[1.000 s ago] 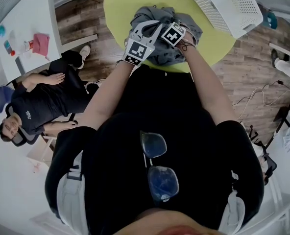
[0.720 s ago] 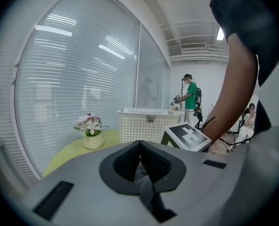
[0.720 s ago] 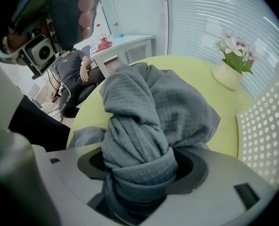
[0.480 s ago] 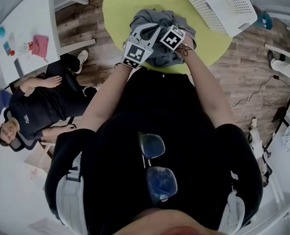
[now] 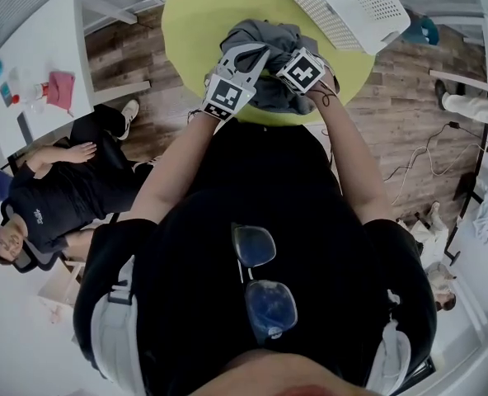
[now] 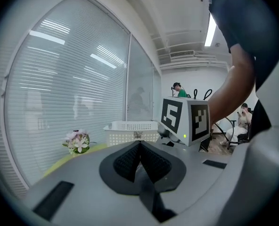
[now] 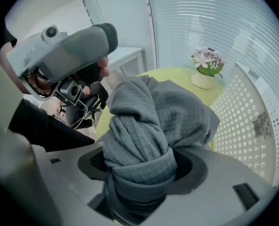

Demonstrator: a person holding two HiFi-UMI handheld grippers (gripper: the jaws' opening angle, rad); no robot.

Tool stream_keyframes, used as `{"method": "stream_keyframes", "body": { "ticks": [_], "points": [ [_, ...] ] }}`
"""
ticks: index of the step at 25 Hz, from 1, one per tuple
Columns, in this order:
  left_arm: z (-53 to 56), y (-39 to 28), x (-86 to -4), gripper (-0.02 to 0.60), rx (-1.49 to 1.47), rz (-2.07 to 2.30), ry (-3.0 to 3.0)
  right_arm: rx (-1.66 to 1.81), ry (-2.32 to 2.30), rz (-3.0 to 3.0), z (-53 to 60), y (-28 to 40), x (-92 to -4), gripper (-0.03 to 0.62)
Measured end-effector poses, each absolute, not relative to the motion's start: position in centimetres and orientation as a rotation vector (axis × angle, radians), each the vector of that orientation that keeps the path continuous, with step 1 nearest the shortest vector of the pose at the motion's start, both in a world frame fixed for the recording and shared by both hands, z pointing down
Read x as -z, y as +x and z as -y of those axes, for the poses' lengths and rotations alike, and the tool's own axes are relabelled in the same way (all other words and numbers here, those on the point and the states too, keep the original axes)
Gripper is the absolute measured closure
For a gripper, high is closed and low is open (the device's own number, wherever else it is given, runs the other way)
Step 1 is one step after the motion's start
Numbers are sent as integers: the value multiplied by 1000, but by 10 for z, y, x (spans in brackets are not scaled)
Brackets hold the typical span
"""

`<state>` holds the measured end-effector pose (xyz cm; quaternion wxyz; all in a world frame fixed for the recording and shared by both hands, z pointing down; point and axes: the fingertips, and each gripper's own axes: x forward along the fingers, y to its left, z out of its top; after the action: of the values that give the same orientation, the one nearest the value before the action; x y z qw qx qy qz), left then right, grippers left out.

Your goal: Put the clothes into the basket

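A crumpled grey cloth (image 5: 265, 44) is bunched up over the round yellow-green table (image 5: 199, 7). My right gripper (image 5: 287, 54) points steeply down. Its jaws have just been closing and are shut on a thick fold of the grey cloth (image 7: 144, 121), which fills the right gripper (image 7: 142, 166) view. My left gripper (image 5: 255, 52) is next to it on the left, against the cloth. In the left gripper (image 6: 140, 147) view its pads meet and no cloth shows past them. The white perforated basket (image 5: 343, 7) stands at the table's far right, also visible ahead as basket (image 6: 132, 132) and basket (image 7: 252, 121).
A small pot of flowers (image 6: 77, 142) (image 7: 205, 69) stands on the table near the window blinds. A seated person (image 5: 54, 196) is at the left, beside a white side table (image 5: 38, 64) with small items. Cables (image 5: 425, 159) lie on the wooden floor at the right.
Both grippers have risen together, and the grey cloth has come up with them, gathered into a tighter bundle. The right gripper has risen more than the left.
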<state>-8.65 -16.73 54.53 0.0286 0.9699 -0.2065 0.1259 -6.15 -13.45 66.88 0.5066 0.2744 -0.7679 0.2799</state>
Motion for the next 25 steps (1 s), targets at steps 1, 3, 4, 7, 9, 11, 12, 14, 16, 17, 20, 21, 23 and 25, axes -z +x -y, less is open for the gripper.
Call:
{"method": "stream_keyframes", "body": {
  "ticks": [1,3,4,7,9,11,12,14,16,17,20,21,23,25],
  "points": [
    [166,-83,-542,571,-378,626,3004,-684,669,1847,133,-58,-664,261],
    [164,-77,-538,571,-364,599,3024,-695,678,1831,129,-52,-654,261],
    [163,-75,-536,571,-359,583,3032,-702,682,1823,127,-50,-650,261],
    [160,-69,-530,571,-332,543,3046,-726,706,1806,124,-43,-637,261],
    [157,-59,-517,571,-316,519,3045,-739,731,1807,123,-33,-621,261],
    [152,-44,-500,571,-307,494,3049,-751,756,1822,122,-20,-601,261],
    [150,-38,-492,571,-301,484,3055,-757,766,1832,121,-15,-592,261],
    [150,-28,-481,571,-280,474,3063,-760,782,1851,124,-7,-578,260],
    [151,-21,-473,571,-262,464,3065,-744,794,1853,129,0,-567,260],
    [152,-17,-470,571,-260,457,3068,-732,800,1848,132,4,-562,260],
    [153,-5,-460,571,-259,440,3084,-700,829,1832,140,22,-547,260],
    [154,0,-456,571,-257,439,3088,-692,842,1828,143,28,-543,260],
    [156,8,-449,571,-248,439,3095,-682,863,1822,148,40,-537,260],
    [157,18,-443,571,-238,435,3103,-678,874,1823,153,50,-531,260]
  ]
}}
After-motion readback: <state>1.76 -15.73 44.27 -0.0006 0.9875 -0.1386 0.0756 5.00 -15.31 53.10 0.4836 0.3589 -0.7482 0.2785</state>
